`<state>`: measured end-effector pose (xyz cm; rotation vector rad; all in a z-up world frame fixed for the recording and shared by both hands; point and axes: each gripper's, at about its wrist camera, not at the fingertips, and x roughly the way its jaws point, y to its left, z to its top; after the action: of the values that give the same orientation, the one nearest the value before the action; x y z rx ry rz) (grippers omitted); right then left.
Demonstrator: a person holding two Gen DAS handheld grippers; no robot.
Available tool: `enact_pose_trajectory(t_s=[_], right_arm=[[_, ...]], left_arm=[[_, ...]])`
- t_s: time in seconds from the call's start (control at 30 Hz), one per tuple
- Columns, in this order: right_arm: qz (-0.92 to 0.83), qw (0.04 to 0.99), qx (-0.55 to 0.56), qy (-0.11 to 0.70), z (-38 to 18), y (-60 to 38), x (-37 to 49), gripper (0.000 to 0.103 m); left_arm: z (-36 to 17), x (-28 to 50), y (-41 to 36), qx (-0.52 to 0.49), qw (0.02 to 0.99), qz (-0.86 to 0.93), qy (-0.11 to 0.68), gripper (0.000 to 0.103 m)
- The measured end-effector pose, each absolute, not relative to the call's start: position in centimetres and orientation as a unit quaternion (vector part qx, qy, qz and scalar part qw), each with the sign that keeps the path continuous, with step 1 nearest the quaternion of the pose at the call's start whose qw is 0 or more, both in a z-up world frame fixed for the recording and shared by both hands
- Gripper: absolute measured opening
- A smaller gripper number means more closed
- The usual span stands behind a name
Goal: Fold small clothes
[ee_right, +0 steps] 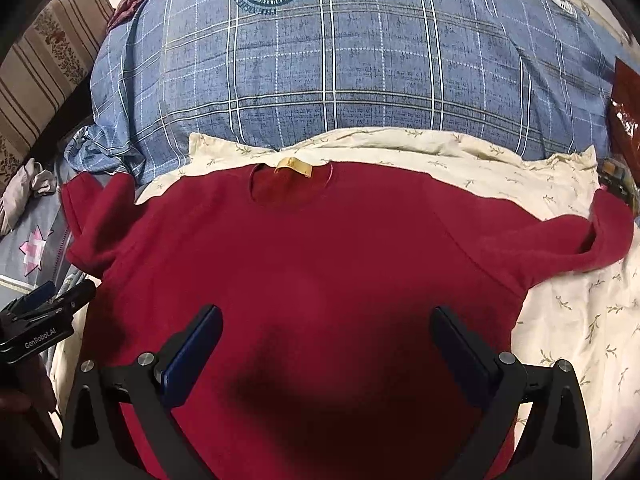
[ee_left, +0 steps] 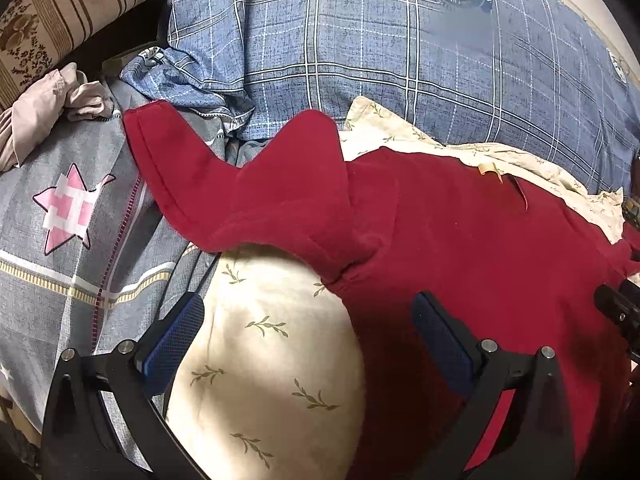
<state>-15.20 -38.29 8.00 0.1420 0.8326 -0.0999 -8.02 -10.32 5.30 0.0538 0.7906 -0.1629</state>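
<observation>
- Bedding fills your view: a cream leaf-print sheet [ee_right: 568,320] covers the bed, and a blue plaid duvet [ee_right: 340,76] with a round crest is heaped along its far side.
- Your red sweater [ee_right: 304,248] lies flat on that sheet, collar toward the duvet, with a yellow neck label [ee_right: 294,167] showing at the neckline.
- Both sleeves are spread outward; the sleeve [ee_left: 192,176] on your left side runs off the sheet onto a grey quilt with a pink star [ee_left: 68,210].
- Your left hand-held gripper [ee_left: 308,328] has its jaws spread wide and holds nothing; 1 blue pad [ee_left: 172,344] is over the cream sheet, the other over the sweater's left edge.
- Your right hand-held gripper [ee_right: 326,340] is also spread wide and holds nothing, hovering over the sweater's lower middle.
- You cannot tell from either wrist view whether the fingertips touch the cloth.
- A crumpled beige cloth [ee_left: 48,112] sits at far left by a striped floral cushion [ee_left: 52,20].
</observation>
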Motion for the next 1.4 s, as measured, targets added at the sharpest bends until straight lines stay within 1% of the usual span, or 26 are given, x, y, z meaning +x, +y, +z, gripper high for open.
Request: enact_pose_trajectory(t_s=[0.7, 0.87, 1.4], right_arm=[[-0.046, 0.908, 0.068, 0.41, 7.76, -38.12, -15.12, 0.103], [-0.05, 0.907, 0.083, 0.411, 8.01, -38.62, -15.05, 0.103], [-0.042, 0.905, 0.069, 0.417, 7.54, -37.8, -14.76, 0.103]], left_arm=[[5.07, -7.81, -10.22, 0.022, 0.916, -0.083, 0.392, 0.103], [5.01, -7.88, -10.1, 0.022, 0.916, -0.078, 0.392, 0.103], [5.05, -7.7, -10.12, 0.017, 0.916, -0.077, 0.393, 0.103]])
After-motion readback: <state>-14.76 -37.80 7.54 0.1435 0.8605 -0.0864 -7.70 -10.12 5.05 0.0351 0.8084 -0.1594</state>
